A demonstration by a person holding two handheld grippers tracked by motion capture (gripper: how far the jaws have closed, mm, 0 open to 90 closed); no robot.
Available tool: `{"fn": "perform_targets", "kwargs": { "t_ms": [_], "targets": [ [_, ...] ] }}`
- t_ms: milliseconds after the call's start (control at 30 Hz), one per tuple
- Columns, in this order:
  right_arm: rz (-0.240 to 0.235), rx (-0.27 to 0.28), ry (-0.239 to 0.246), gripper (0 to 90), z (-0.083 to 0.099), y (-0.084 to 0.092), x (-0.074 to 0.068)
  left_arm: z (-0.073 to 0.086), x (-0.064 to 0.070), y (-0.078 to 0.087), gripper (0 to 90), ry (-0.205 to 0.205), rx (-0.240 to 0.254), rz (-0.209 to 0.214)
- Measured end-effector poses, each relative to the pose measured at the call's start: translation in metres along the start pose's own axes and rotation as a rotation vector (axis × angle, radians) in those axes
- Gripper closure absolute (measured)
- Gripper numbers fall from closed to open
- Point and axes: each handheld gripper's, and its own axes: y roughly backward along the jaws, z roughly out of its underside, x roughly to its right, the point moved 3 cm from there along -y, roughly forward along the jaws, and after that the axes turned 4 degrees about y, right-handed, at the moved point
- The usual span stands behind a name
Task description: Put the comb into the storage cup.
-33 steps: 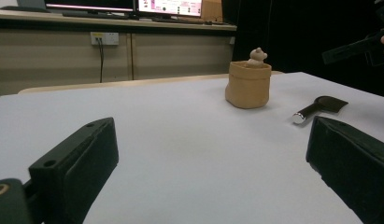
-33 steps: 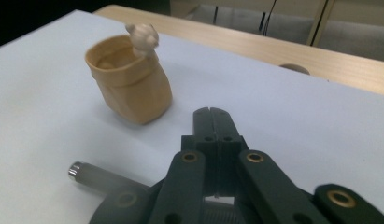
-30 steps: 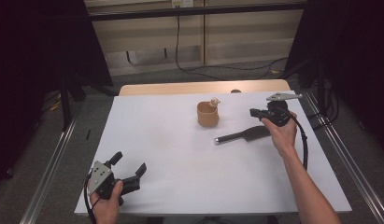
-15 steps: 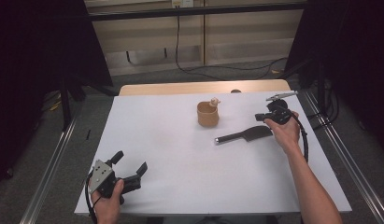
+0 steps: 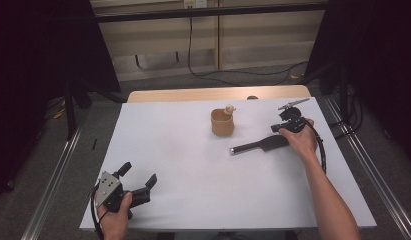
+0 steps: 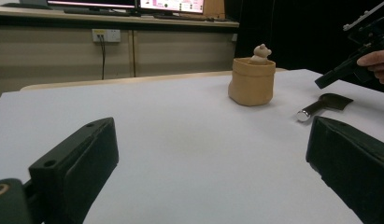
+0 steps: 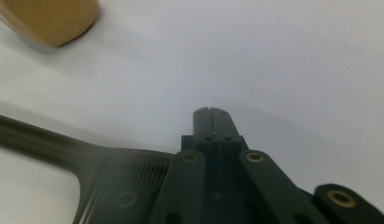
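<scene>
Right gripper [image 5: 283,128], jaws pressed fully together and holding nothing, poised just above the broad end of the black spatula [image 5: 260,145]. The spatula lies flat on the white table [image 5: 193,160]; its long axis runs from 2 o'clock to 8 o'clock, with the metal-capped handle tip at 8. Blade dark and ribbed. Tan cup [image 5: 222,122] at 10 o'clock, nearby.

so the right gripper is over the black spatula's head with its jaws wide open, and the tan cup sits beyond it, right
Not quite. The right gripper is over the black spatula's head, with the tan cup beyond it, but its jaws are shut, not wide open: the right gripper view shows the two tips pressed together with nothing between them.
</scene>
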Motion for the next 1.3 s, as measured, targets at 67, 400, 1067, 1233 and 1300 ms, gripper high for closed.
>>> {"fn": "perform_targets", "kwargs": {
  "t_ms": [67,400,1067,1233,1300],
  "targets": [
    [-0.001,-0.003,0.001,90.0,0.0006,-0.0015,0.0004,0.0,0.0002,0.0,2.5,-0.001,0.001,0.0],
    [-0.001,-0.042,-0.007,90.0,0.0069,-0.0103,0.004,0.0013,0.0018,-0.0031,2.5,-0.015,-0.012,0.004],
    [0.009,-0.056,0.013,90.0,0.0082,-0.0111,0.0028,0.001,0.0006,-0.0016,2.5,-0.012,-0.012,-0.001],
    [0.003,-0.057,0.016,90.0,0.0095,-0.0098,0.0017,0.0008,0.0009,-0.0016,2.5,-0.011,-0.011,0.0],
    [0.006,-0.057,0.011,90.0,0.0099,-0.0095,0.0009,0.0008,0.0007,-0.0015,2.5,-0.011,-0.012,-0.001]
  ]
}}
